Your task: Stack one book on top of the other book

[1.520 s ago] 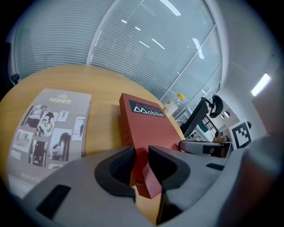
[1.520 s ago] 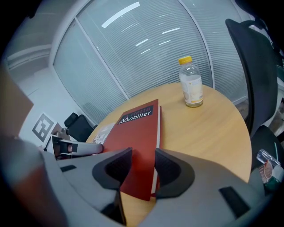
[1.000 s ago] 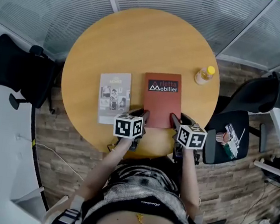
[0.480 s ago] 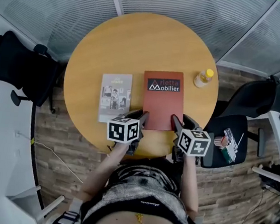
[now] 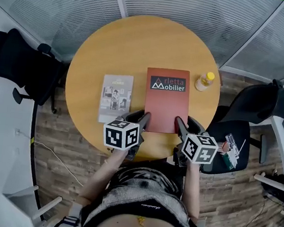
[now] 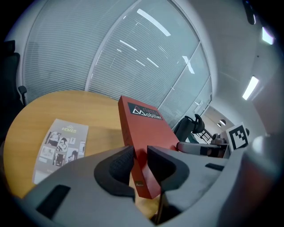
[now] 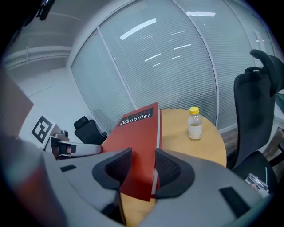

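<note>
Two pairs of fingers held one book. My left gripper (image 6: 140,170) had its fingers (image 6: 119,166) pinched on the near left corner of the red book (image 6: 142,128), having just been closing in on it. My right gripper (image 7: 142,170) had its fingers (image 7: 171,170) clamped on the near right corner. The book's near edge was raised off the surface (image 5: 140,43), with its cover tilted up toward me. I could not tell whether its far edge touched the wood.

Just to the left, the grey book (image 5: 115,98) lay flat, with a narrow strip of wood between it and the red one. A small yellow-capped bottle (image 5: 205,81) stood upright near the right rim, close to the red book's far right corner.

The surface was round and wooden, and its near rim passed under both grippers. Bare wood ran from the books to the far rim. Beyond that stood a curved glass wall with blinds (image 5: 186,8). A black chair (image 5: 14,64) sat off the left rim and another black chair (image 5: 266,105) off the right, both on plank flooring (image 5: 61,141).
</note>
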Action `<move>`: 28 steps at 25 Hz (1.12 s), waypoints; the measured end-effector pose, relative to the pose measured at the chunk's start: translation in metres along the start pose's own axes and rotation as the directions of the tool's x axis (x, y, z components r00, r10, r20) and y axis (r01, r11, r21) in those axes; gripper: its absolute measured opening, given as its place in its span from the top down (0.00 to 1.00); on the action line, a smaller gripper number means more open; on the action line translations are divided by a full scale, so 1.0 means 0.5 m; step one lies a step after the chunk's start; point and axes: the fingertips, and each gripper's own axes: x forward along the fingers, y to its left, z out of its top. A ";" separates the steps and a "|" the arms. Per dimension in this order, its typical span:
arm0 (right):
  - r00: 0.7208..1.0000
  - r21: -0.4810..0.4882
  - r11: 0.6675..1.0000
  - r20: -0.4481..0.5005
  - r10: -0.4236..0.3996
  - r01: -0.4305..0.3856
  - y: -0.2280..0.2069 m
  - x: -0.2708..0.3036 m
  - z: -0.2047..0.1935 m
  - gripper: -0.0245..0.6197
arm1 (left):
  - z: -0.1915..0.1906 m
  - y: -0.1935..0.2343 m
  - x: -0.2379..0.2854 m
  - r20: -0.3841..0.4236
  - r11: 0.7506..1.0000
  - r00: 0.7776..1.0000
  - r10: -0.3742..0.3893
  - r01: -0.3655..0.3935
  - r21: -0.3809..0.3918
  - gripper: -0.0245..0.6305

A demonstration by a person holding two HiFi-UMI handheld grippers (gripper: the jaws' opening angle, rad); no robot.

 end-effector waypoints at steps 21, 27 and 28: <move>0.997 -0.084 0.994 0.011 0.076 -0.075 -0.054 -0.036 0.052 0.70 | 0.019 -0.073 0.022 0.093 0.997 0.993 0.077 -0.075 -0.030 0.83; 0.996 -0.109 0.990 -0.014 0.086 -0.087 -0.048 -0.023 0.049 0.70 | 0.010 -0.059 0.022 0.098 0.995 0.991 0.089 -0.084 -0.055 0.83; 0.996 -0.111 0.990 -0.016 0.082 -0.084 -0.044 -0.020 0.047 0.70 | 0.008 -0.054 0.021 0.097 0.995 0.992 0.087 -0.082 -0.056 0.83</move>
